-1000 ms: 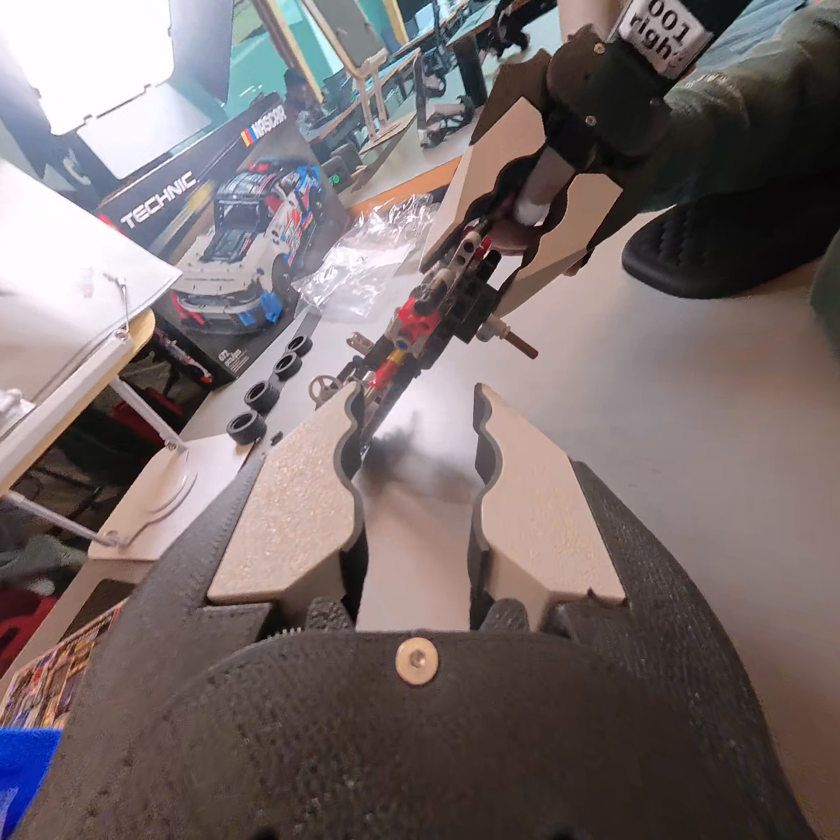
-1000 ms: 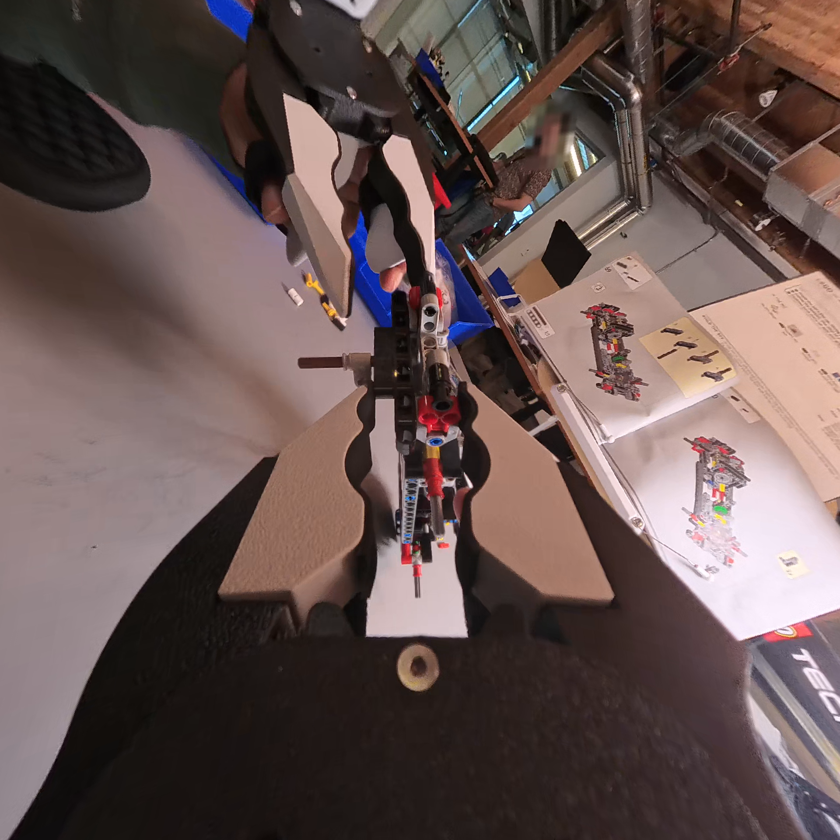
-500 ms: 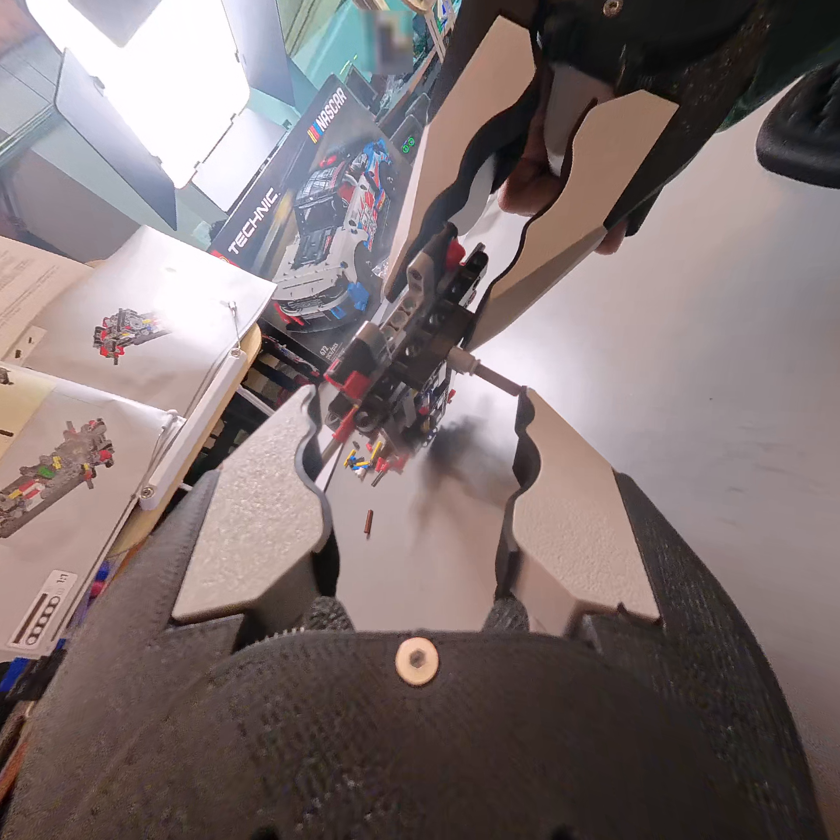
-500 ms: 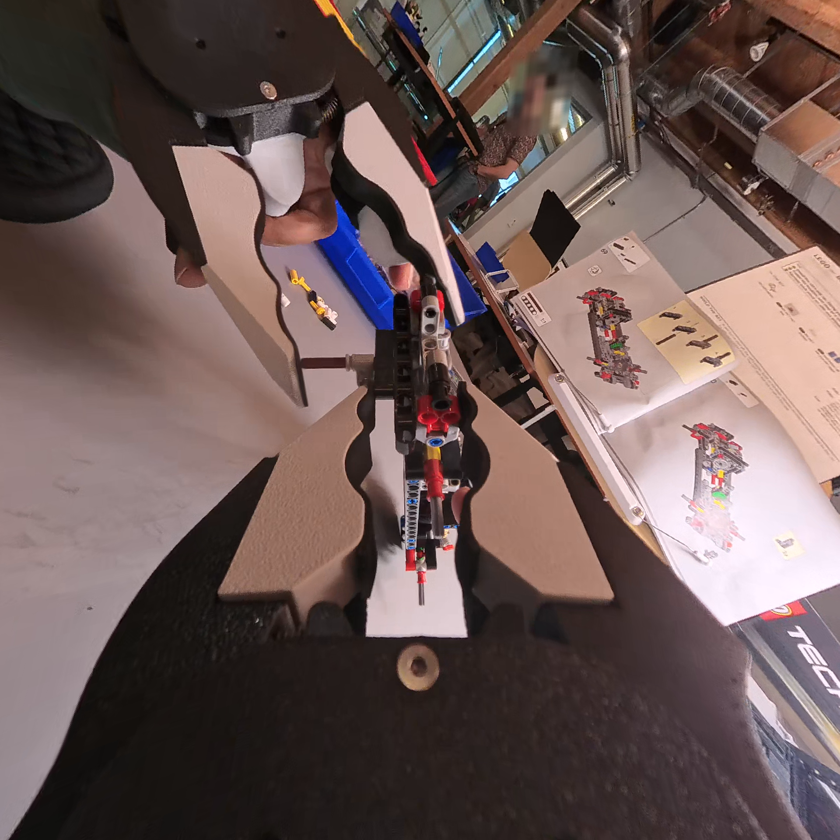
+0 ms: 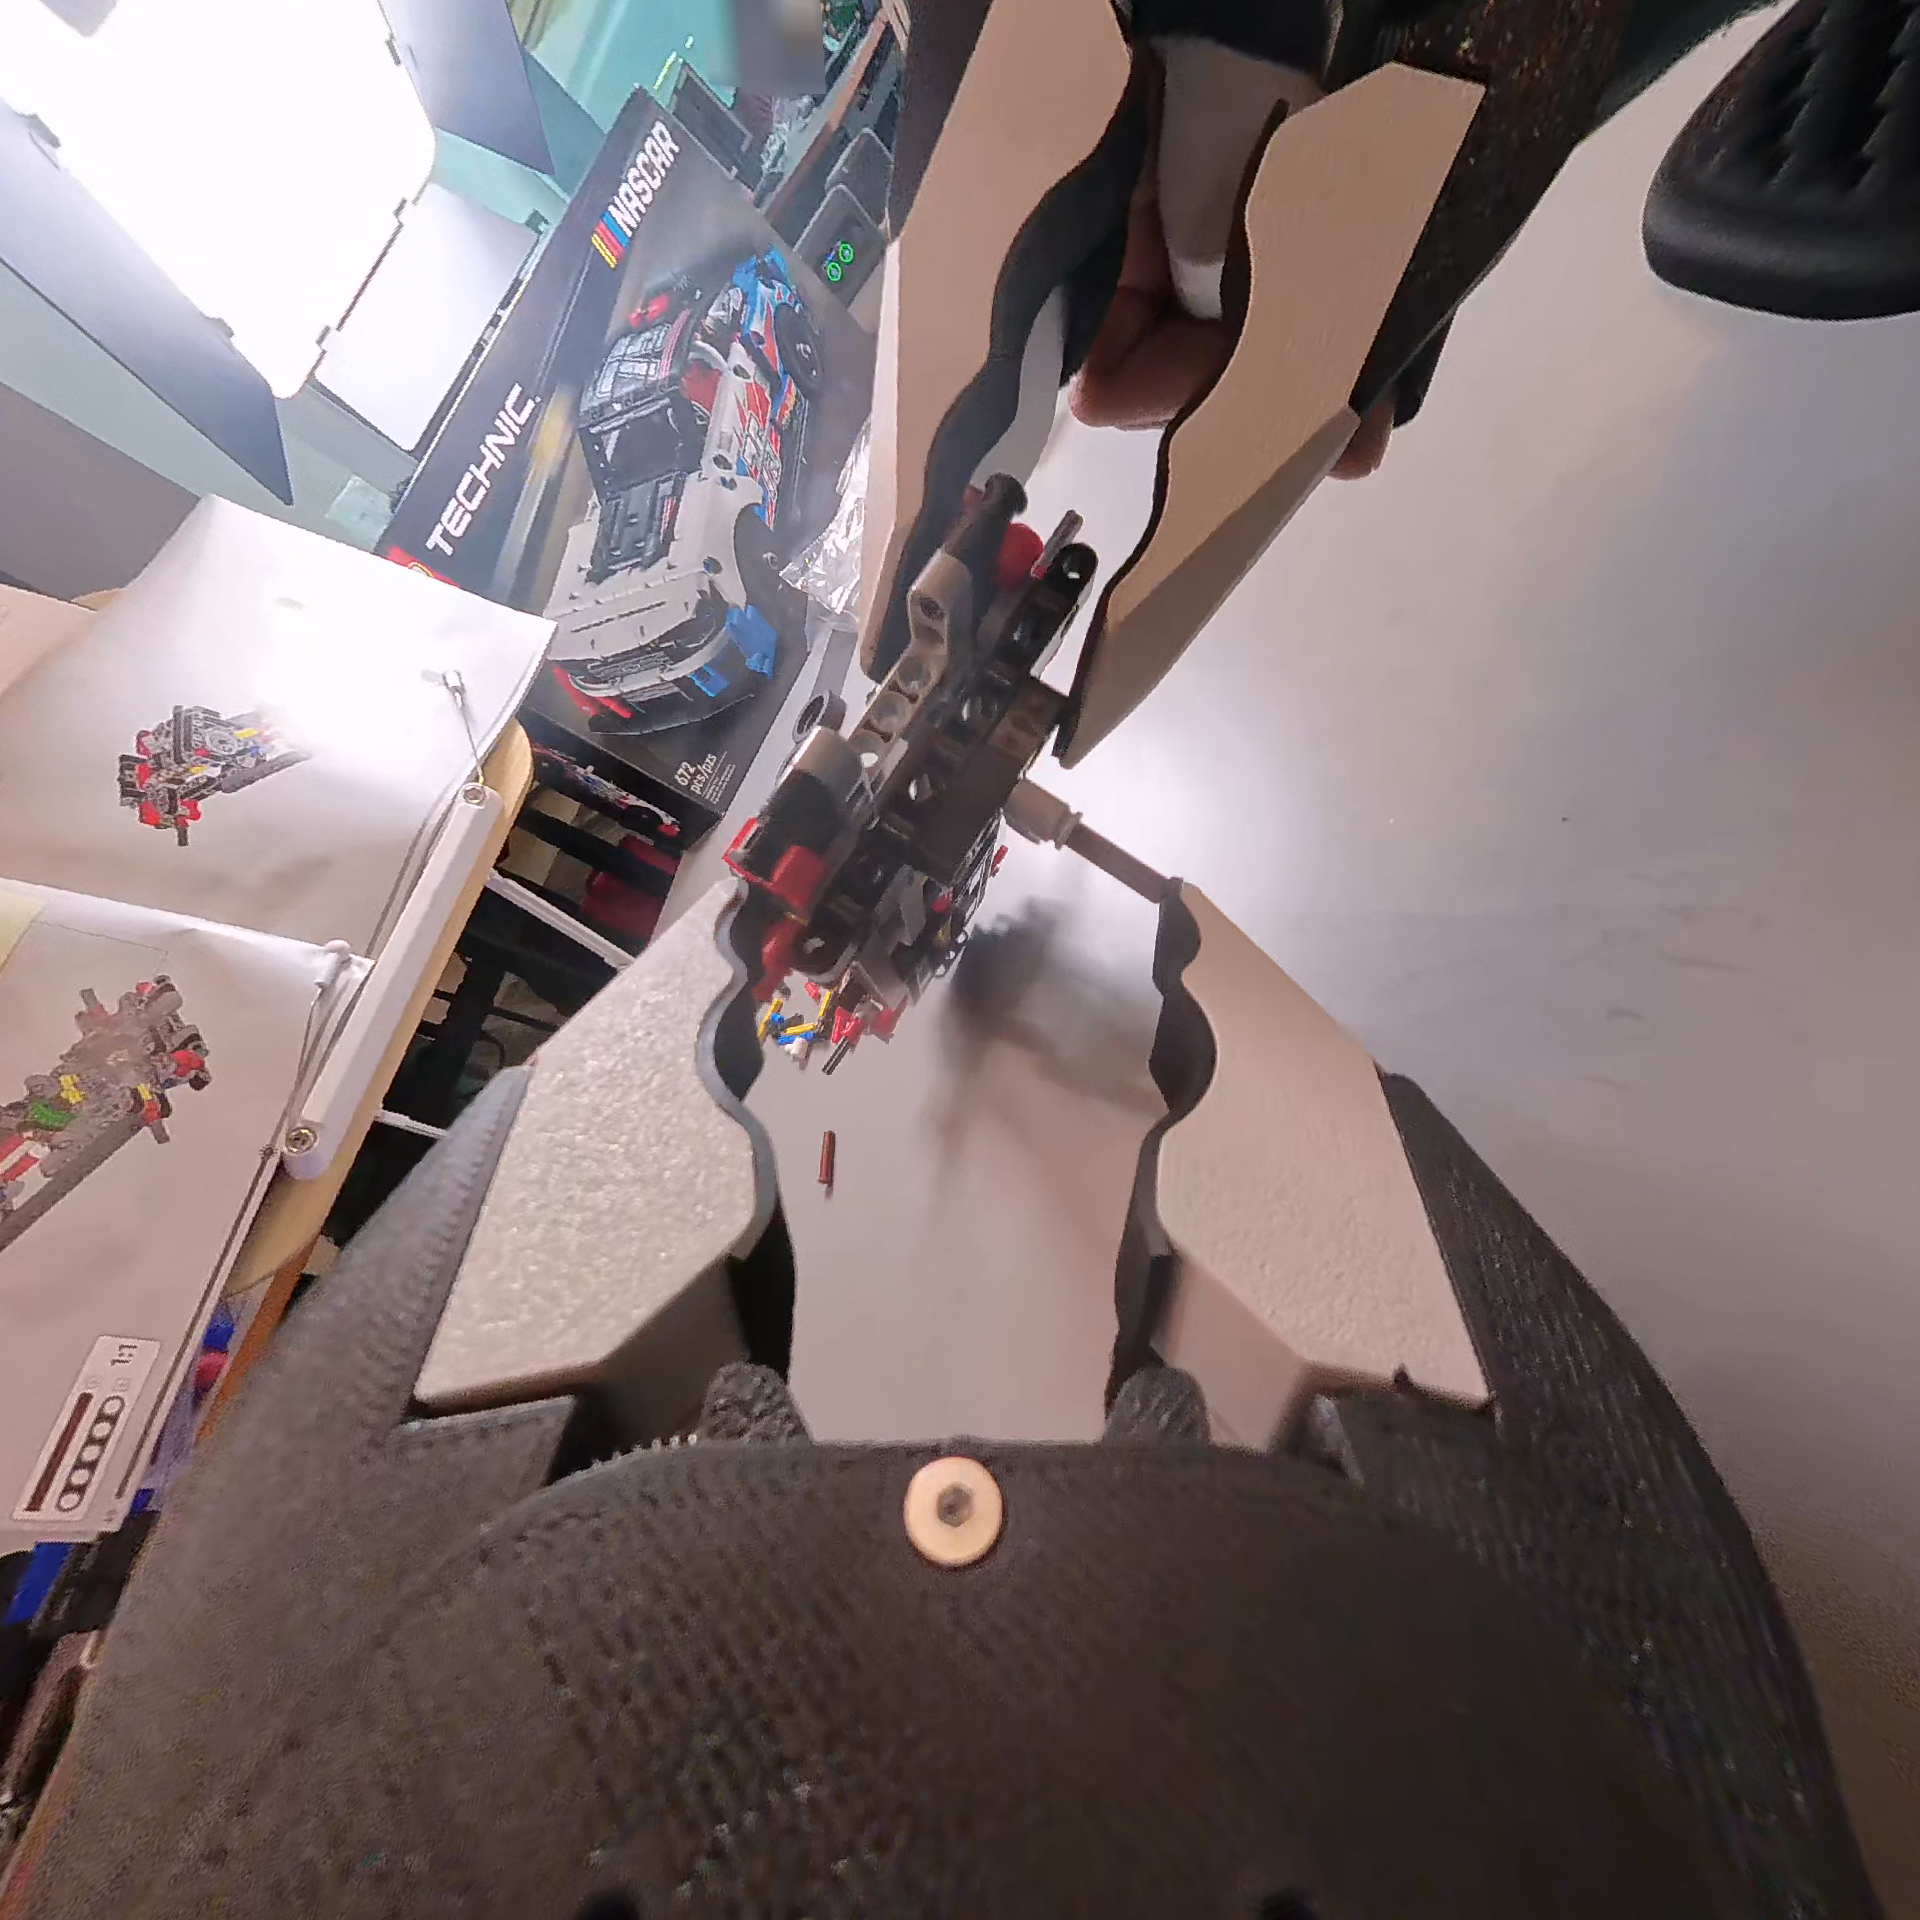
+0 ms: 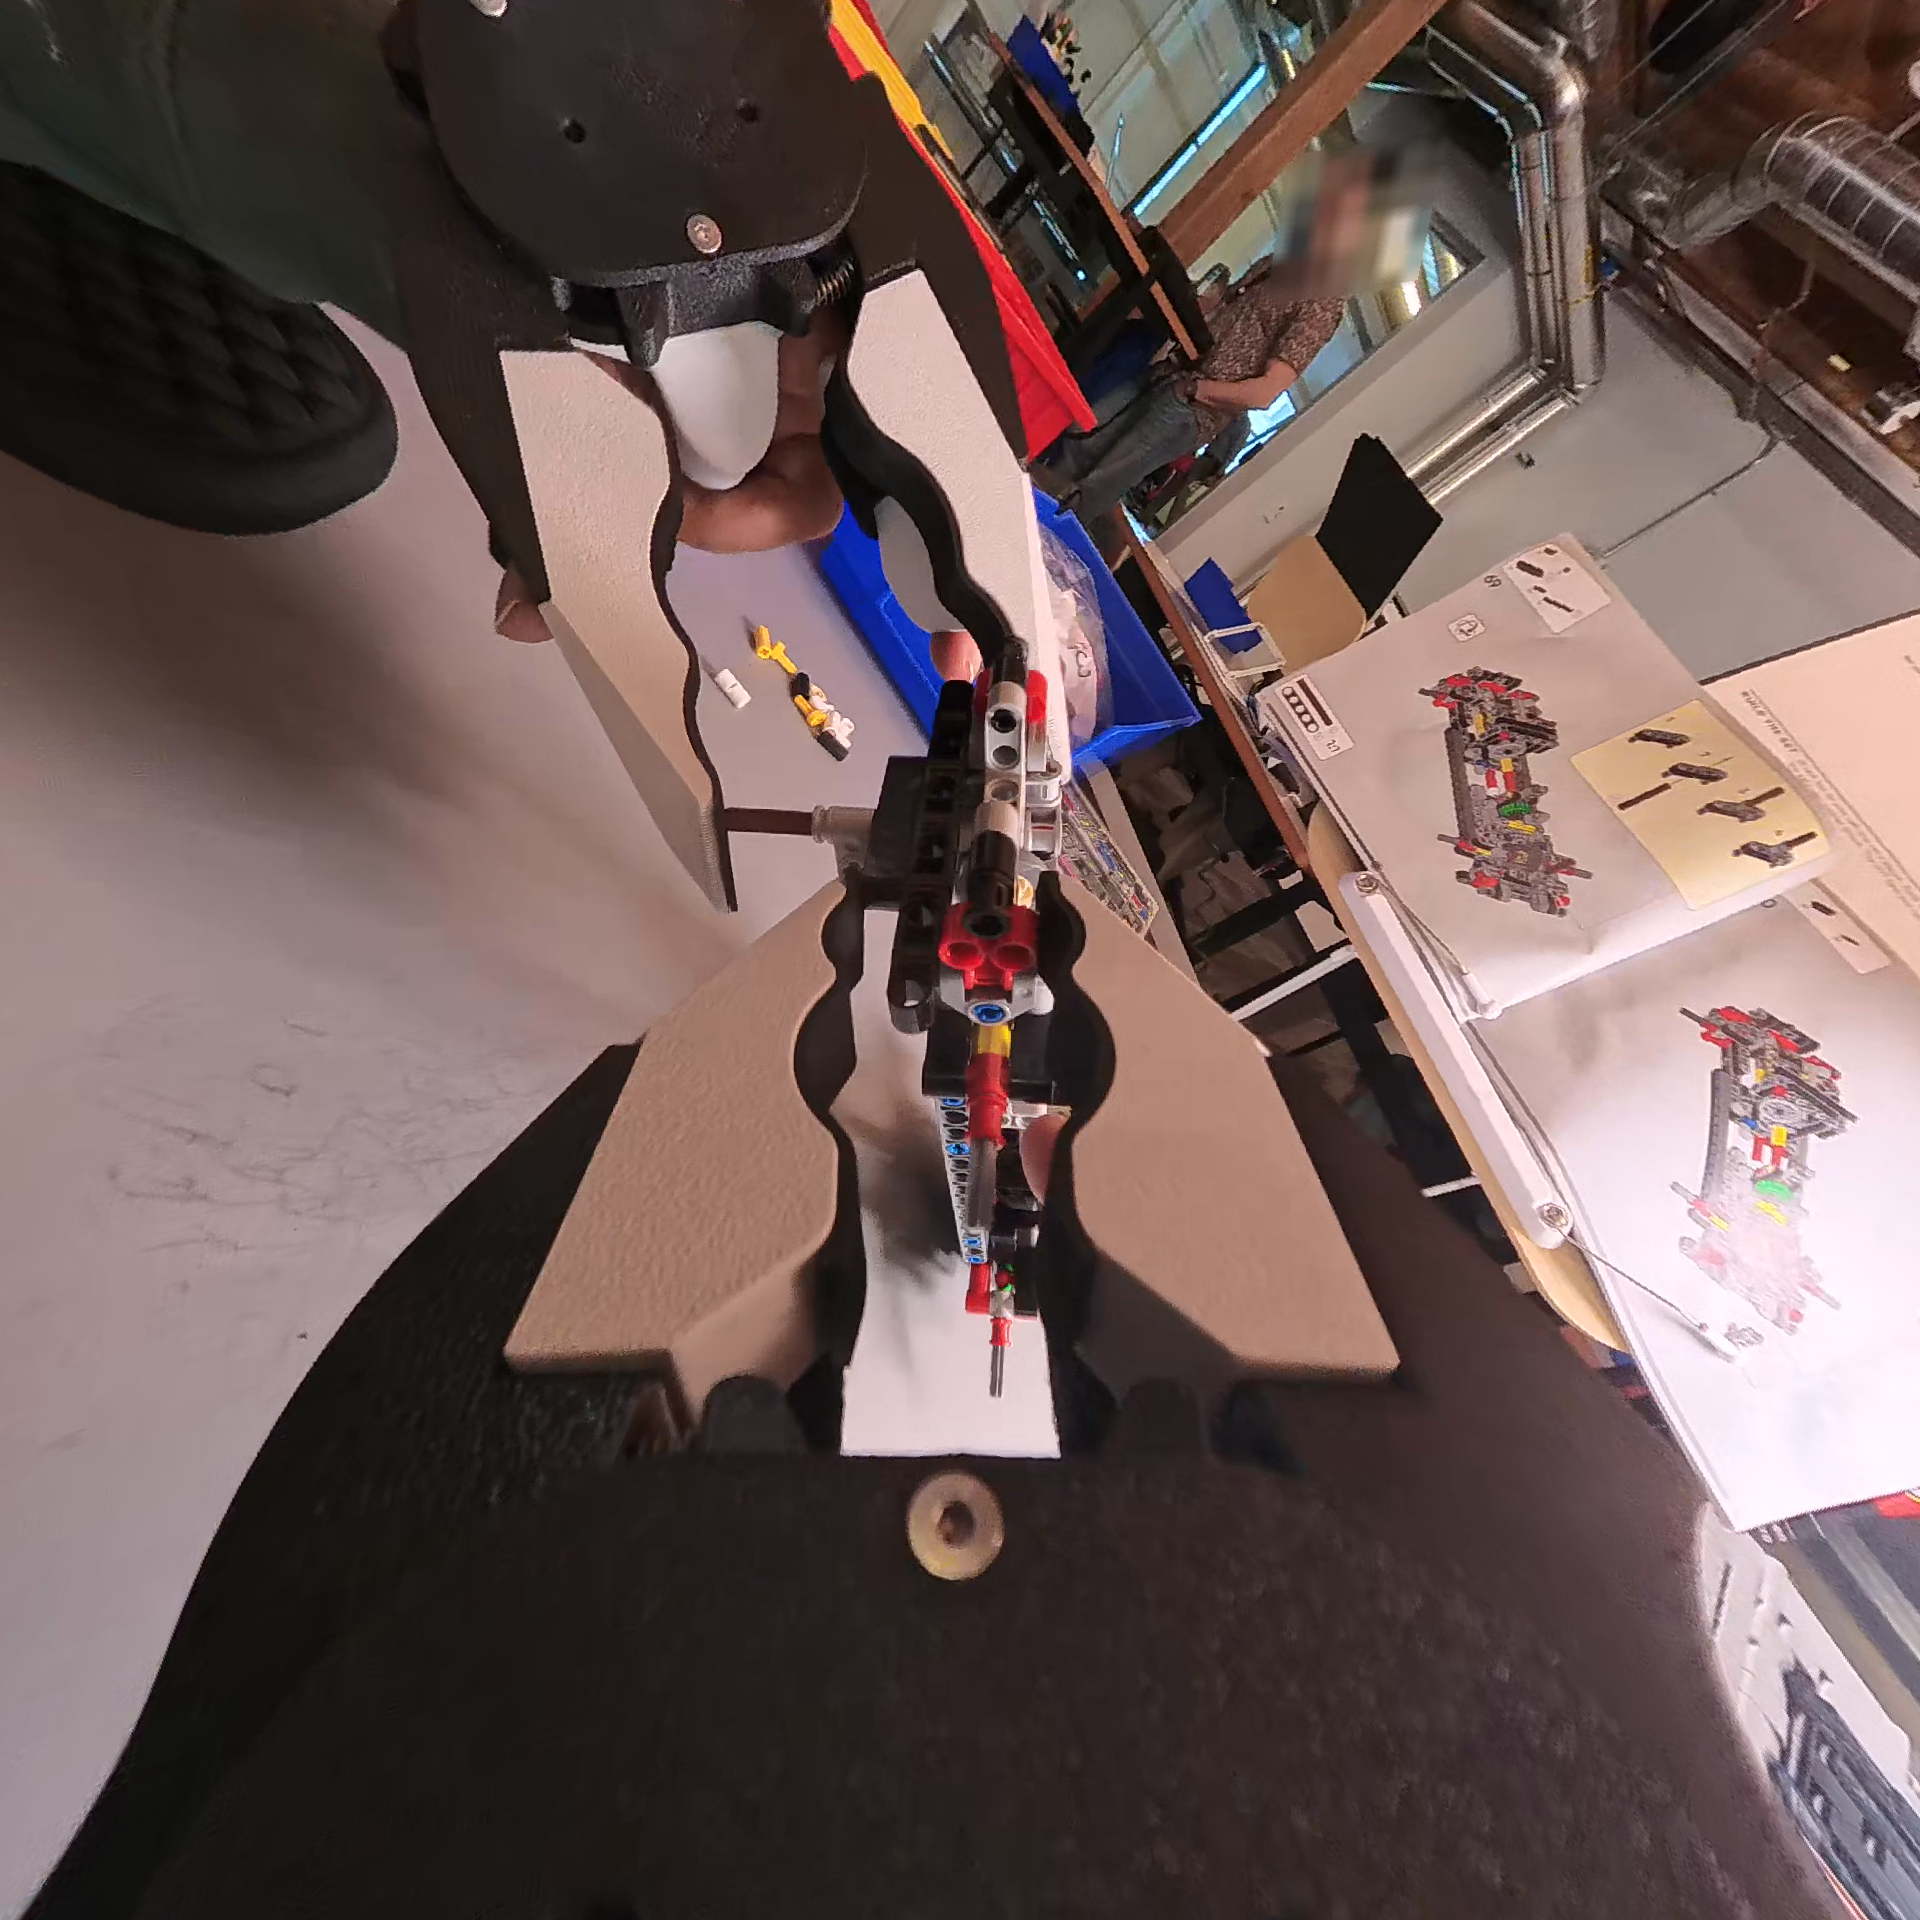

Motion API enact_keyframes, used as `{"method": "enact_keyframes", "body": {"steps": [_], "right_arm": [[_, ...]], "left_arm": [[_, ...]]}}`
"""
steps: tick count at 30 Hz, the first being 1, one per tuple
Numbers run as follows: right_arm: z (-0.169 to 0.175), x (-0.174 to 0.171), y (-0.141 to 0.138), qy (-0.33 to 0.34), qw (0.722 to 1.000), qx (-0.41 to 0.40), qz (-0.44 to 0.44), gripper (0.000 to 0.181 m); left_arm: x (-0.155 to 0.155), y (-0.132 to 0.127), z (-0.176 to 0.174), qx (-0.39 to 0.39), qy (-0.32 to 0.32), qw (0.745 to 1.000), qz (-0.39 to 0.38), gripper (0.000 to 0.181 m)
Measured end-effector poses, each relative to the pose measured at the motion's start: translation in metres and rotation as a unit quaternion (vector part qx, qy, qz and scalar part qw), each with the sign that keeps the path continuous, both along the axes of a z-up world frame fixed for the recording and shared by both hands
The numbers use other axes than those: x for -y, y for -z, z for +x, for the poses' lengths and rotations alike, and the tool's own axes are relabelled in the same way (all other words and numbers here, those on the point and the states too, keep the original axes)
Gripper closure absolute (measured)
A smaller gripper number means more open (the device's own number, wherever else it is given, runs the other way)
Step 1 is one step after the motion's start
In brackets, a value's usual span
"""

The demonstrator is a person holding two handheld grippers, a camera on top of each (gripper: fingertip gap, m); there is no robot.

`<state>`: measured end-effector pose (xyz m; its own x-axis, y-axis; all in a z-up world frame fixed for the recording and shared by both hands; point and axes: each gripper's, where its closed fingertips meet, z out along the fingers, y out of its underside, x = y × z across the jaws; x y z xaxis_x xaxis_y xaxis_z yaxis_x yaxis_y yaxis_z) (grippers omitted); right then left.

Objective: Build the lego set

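R gripper [image 6: 951, 1039] clamps lego assembly [image 6: 982, 997]; L gripper [image 5: 951, 935] wide, by its brown axle [image 5: 1117, 857].

Two handheld grippers facing each other.
The right gripper [image 6: 951, 1039] is clamping narrowly; the left gripper [image 5: 956, 925] is gaping wide.

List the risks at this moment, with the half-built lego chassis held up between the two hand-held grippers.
1. The right hand-held gripper alone clamps the lego chassis, which sticks out well past the fingertips; a push from the open left hand-held gripper could lever it loose.
2. The brown axle juts sideways near the left gripper's finger and might be knocked or pulled out.
3. Loose small pieces lie on the table below; a falling chassis would probably scatter them.
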<state>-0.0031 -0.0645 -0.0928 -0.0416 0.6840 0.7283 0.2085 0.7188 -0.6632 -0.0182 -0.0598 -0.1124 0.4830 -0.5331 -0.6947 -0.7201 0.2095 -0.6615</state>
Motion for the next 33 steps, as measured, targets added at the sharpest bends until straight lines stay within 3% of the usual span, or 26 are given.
{"method": "enact_keyframes", "body": {"steps": [12, 16, 20, 26, 33], "right_arm": [[-0.002, 0.001, 0.001, 0.004, 1.0, 0.016, -0.007, 0.151], [-0.004, -0.001, -0.011, 0.008, 0.999, -0.014, -0.038, 0.151], [0.001, -0.021, -0.037, 0.037, 0.986, -0.076, -0.142, 0.151], [0.031, -0.085, -0.064, 0.098, 0.906, -0.195, -0.362, 0.152], [0.077, -0.152, -0.047, 0.134, 0.77, -0.276, -0.559, 0.151]], "left_arm": [[0.001, 0.002, -0.003, -0.02, -0.012, 1.0, -0.011, 0.105], [0.002, -0.011, -0.004, 0.044, 0.001, 0.999, -0.019, 0.097], [-0.003, -0.022, -0.024, 0.148, -0.008, 0.988, -0.051, 0.097], [-0.025, 0.017, -0.036, 0.231, -0.045, 0.961, -0.145, 0.099], [-0.043, 0.067, -0.03, 0.199, -0.093, 0.952, -0.212, 0.098]]}}
